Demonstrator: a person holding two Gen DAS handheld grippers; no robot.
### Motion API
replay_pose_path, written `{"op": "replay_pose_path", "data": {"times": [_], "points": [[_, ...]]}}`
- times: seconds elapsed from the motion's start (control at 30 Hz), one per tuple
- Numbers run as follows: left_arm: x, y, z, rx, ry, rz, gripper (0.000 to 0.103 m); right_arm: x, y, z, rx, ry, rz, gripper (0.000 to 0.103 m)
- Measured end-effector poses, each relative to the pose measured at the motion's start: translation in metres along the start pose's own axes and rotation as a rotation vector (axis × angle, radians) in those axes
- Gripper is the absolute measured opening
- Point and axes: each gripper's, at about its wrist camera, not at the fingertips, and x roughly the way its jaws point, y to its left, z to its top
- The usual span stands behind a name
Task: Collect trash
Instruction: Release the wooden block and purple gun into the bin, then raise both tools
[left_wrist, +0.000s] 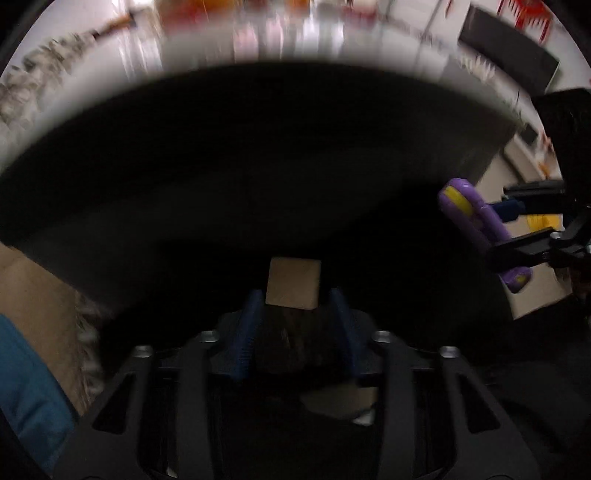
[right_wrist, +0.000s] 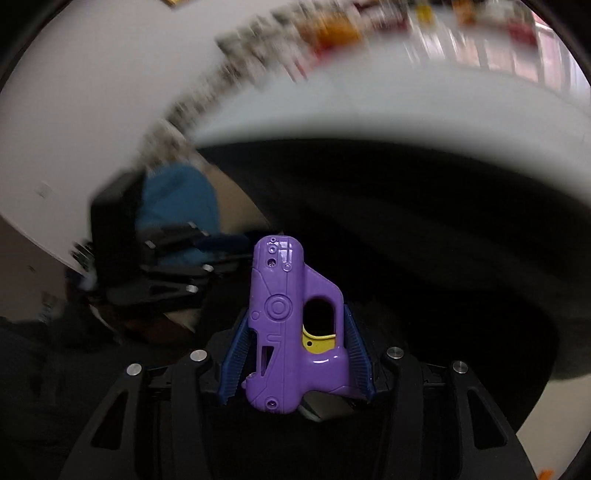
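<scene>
My left gripper (left_wrist: 294, 295) points down into the dark mouth of a black trash bag (left_wrist: 258, 166). A small tan cardboard block (left_wrist: 293, 282) sits at its fingertips, with a slim gap to the blue pads, so the jaws are open. My right gripper (right_wrist: 295, 314) also hangs over the black trash bag (right_wrist: 443, 240). A purple toy pistol (right_wrist: 286, 317) with a yellow trigger stands loose between its spread blue pads. In the left wrist view the right gripper (left_wrist: 496, 234) and the purple toy pistol (left_wrist: 480, 221) show at the right. The left gripper (right_wrist: 177, 273) shows at the left of the right wrist view.
A brown cardboard box (left_wrist: 37, 291) and a blue sleeve (left_wrist: 26, 387) lie at the lower left. The blue sleeve (right_wrist: 177, 206) also shows behind the left gripper. White floor (right_wrist: 92, 110) surrounds the bag, with blurred coloured clutter along its far edge.
</scene>
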Motion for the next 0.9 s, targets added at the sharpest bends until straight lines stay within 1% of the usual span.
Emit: {"op": "replay_pose_path", "data": {"times": [0.03,0.07,0.1,0.17,0.2,0.27,0.33,0.37,0.43,0.47,0.5,0.53,0.57,0.6,0.63,0.7,0.73,0.77,0.8,0.83,0.9], "points": [[0.015,0.001,-0.003,0.001,0.033,0.004,0.085,0.023,-0.012,-0.004,0.017,0.049,-0.011,0.073],[0.031,0.003,-0.006,0.0,0.059,0.01,0.087,0.035,-0.019,-0.006,0.022,0.072,-0.033,0.074],[0.051,0.006,-0.01,-0.008,0.104,0.037,0.087,0.049,-0.025,-0.009,0.017,0.102,-0.07,0.072],[0.07,0.009,-0.014,-0.028,0.163,0.034,0.087,0.058,-0.028,-0.013,-0.002,0.124,-0.111,0.07],[0.072,0.01,-0.015,-0.046,0.172,0.034,0.087,0.054,-0.026,-0.014,-0.008,0.118,-0.11,0.07],[0.063,0.008,-0.015,-0.042,0.151,0.044,0.086,0.034,-0.014,-0.013,-0.031,0.075,-0.082,0.07],[0.039,0.004,-0.01,-0.023,0.1,0.072,0.086,0.003,0.0,-0.009,-0.072,0.01,-0.071,0.07],[0.03,0.005,-0.011,-0.019,0.085,0.077,0.086,-0.018,0.011,-0.005,-0.1,-0.038,-0.055,0.071],[-0.002,0.005,0.001,-0.007,0.026,0.088,0.087,-0.059,0.023,0.007,-0.137,-0.139,-0.035,0.072],[-0.023,0.004,0.007,0.002,-0.018,0.088,0.087,-0.086,0.028,0.02,-0.151,-0.214,-0.034,0.074],[-0.045,0.003,0.016,0.014,-0.072,0.093,0.087,-0.109,0.028,0.033,-0.158,-0.284,-0.059,0.077],[-0.06,0.003,0.022,0.019,-0.112,0.099,0.087,-0.131,0.025,0.049,-0.156,-0.353,-0.105,0.079],[-0.077,0.004,0.03,0.019,-0.159,0.108,0.087,-0.145,0.018,0.064,-0.149,-0.401,-0.143,0.083],[-0.092,0.005,0.04,0.013,-0.202,0.121,0.087,-0.162,0.01,0.075,-0.136,-0.456,-0.188,0.087],[-0.108,0.008,0.051,-0.003,-0.255,0.138,0.088,-0.178,-0.008,0.099,-0.1,-0.52,-0.254,0.087],[-0.131,0.017,0.074,-0.068,-0.34,0.155,0.089,-0.191,-0.039,0.132,-0.025,-0.567,-0.349,0.087],[-0.136,0.022,0.082,-0.102,-0.373,0.154,0.089,-0.193,-0.063,0.156,0.021,-0.58,-0.404,0.087],[-0.138,0.028,0.088,-0.136,-0.394,0.155,0.089,-0.192,-0.081,0.174,0.064,-0.581,-0.436,0.087],[-0.137,0.033,0.095,-0.18,-0.407,0.161,0.089,-0.192,-0.097,0.187,0.095,-0.574,-0.46,0.087],[-0.137,0.037,0.097,-0.21,-0.411,0.16,0.089,-0.185,-0.114,0.205,0.138,-0.556,-0.505,0.087],[-0.13,0.046,0.107,-0.279,-0.402,0.134,0.089,-0.176,-0.134,0.23,0.172,-0.531,-0.533,0.086]]}}
